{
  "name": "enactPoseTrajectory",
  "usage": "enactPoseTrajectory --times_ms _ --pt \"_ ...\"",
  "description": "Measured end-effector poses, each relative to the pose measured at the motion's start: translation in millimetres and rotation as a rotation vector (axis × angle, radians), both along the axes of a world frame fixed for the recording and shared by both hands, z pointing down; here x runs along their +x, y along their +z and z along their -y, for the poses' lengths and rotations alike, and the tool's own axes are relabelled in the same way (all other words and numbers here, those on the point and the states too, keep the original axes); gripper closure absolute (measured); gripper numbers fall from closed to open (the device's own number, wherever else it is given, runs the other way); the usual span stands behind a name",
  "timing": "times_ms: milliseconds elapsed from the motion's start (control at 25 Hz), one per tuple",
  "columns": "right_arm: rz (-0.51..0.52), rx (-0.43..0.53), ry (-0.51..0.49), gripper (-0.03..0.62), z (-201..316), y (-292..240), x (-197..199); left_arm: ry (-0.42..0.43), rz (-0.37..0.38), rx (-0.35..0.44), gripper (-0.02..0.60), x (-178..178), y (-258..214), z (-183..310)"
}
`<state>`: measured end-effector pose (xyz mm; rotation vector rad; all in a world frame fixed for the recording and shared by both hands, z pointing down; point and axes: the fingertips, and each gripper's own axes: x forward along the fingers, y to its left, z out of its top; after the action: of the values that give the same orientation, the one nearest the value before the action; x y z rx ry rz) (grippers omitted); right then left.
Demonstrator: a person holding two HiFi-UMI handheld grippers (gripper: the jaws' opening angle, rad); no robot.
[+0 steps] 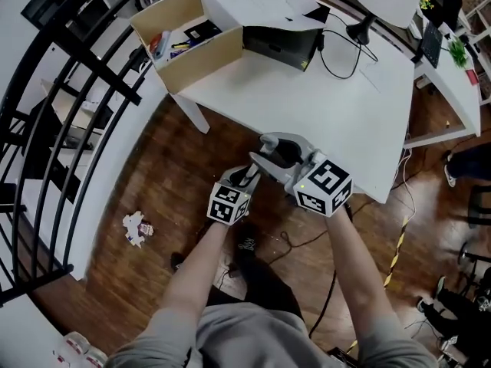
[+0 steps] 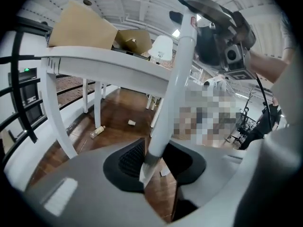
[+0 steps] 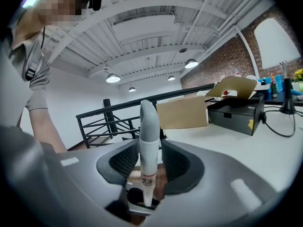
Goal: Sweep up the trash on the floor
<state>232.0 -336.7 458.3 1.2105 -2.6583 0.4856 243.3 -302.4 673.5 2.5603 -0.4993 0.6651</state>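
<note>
My left gripper (image 1: 247,178) and right gripper (image 1: 290,167) are close together over the wooden floor, at the white table's (image 1: 345,106) near edge. In the left gripper view the left gripper (image 2: 154,162) is shut on a long white pole (image 2: 177,79) that rises past the table. In the right gripper view the right gripper (image 3: 149,162) is shut on a white handle with a grey tip (image 3: 147,126), standing upright between its pads. The grey handle tops (image 1: 280,148) show in the head view. Crumpled paper trash (image 1: 136,228) lies on the floor to the left. The poles' lower ends are hidden.
A black railing (image 1: 84,98) runs along the left. An open cardboard box (image 1: 192,60) and a black box (image 1: 280,46) sit on the table. Under the table lie a bottle (image 2: 97,132) and a small scrap (image 2: 131,122). Cables trail across the floor (image 1: 307,240).
</note>
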Motion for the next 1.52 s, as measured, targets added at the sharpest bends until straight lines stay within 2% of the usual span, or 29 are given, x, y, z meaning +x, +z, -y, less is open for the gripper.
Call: enactPoseTrajectory --times_ms 40,160,360,600,800,920,1120,1360,1520 --pt "-0.008 -0.003 0.012 0.443 0 2 6 -0.009 0.004 0.000 0.466 4 2 3" --pt "-0.013 -0.010 0.081 0.407 -4 5 31 -0.023 0.023 0.008 0.466 13 7 9" --pt "0.010 -0.018 0.230 0.399 -32 -1 78 -0.085 0.037 0.018 0.466 27 11 18" --pt "0.037 -0.044 0.340 0.401 -83 -2 106 -0.143 0.044 0.021 0.463 42 16 24" --pt "0.056 -0.090 0.388 0.405 -114 7 106 -0.154 0.037 -0.002 0.454 51 18 26" --pt "0.074 -0.114 0.402 0.411 -127 11 103 -0.132 0.029 -0.023 0.449 58 19 21" --pt "0.077 -0.130 0.409 0.418 -135 11 98 -0.118 0.030 -0.046 0.387 61 20 11" --pt "0.065 -0.138 0.400 0.427 -138 10 86 -0.081 0.019 -0.071 0.379 45 16 -5" --pt "0.062 -0.143 0.350 0.450 -134 12 60 -0.087 -0.025 -0.068 0.384 15 -2 -20"
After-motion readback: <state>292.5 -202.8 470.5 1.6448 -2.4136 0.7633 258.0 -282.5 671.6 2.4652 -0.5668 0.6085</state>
